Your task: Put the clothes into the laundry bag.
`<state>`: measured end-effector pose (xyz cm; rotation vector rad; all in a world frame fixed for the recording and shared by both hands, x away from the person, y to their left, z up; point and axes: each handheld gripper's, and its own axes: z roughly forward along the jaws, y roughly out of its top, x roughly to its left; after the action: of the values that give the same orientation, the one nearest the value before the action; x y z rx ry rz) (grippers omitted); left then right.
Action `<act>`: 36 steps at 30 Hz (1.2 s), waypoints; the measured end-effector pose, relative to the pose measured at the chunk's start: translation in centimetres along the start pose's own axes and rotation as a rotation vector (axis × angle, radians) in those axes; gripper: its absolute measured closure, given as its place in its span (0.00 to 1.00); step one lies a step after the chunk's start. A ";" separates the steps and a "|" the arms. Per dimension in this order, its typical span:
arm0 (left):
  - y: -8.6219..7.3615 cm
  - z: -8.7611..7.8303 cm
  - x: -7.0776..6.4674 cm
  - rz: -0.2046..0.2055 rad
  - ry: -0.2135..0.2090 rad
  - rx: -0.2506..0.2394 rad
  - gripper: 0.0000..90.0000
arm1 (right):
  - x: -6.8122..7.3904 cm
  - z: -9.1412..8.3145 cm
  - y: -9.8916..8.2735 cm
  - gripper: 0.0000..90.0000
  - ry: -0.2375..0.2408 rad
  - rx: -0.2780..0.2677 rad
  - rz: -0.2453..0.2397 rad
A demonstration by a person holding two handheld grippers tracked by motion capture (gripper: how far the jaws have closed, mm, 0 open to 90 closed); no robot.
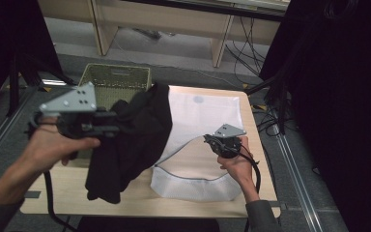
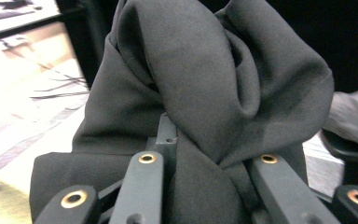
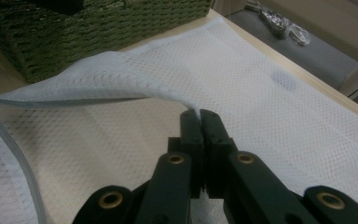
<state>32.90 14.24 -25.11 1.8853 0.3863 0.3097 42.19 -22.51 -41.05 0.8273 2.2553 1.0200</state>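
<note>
A black garment (image 1: 130,140) hangs bunched from my left gripper (image 1: 112,129), which is held above the table's left side and is shut on its cloth (image 2: 205,107). A white mesh laundry bag (image 1: 200,140) with a grey zipper lies flat on the wooden table (image 1: 140,195). My right gripper (image 1: 208,140) is shut on the bag's upper edge (image 3: 158,88) and lifts it, so the mouth gapes toward the garment. The jaws (image 3: 199,116) pinch the mesh at their tips.
A green woven basket (image 1: 117,83) stands at the table's back left corner, behind the garment. Black curtains hang at both sides. Cables run over the floor at the back right. A metal rail lies along the floor to the right of the table.
</note>
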 end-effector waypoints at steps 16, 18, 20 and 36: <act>-8.0 12.1 -2.1 -0.052 -0.147 0.193 0.82 | -0.1 -0.4 0.3 1.00 -0.016 -0.037 -0.011; -8.5 13.0 -1.8 -0.060 -0.138 0.207 0.82 | -0.1 -0.3 0.3 1.00 -0.018 -0.034 -0.013; -8.7 13.8 -1.7 -0.047 -0.152 0.232 0.81 | 0.1 -0.3 0.3 1.00 -0.018 -0.043 -0.009; -13.3 23.7 -0.6 -0.179 -0.140 0.384 0.78 | 1.0 -1.1 1.5 1.00 -0.030 -0.065 -0.060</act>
<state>40.20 -2.07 -45.55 2.2126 0.5439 -0.0213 41.25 -21.51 -39.49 0.7387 2.1964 1.0403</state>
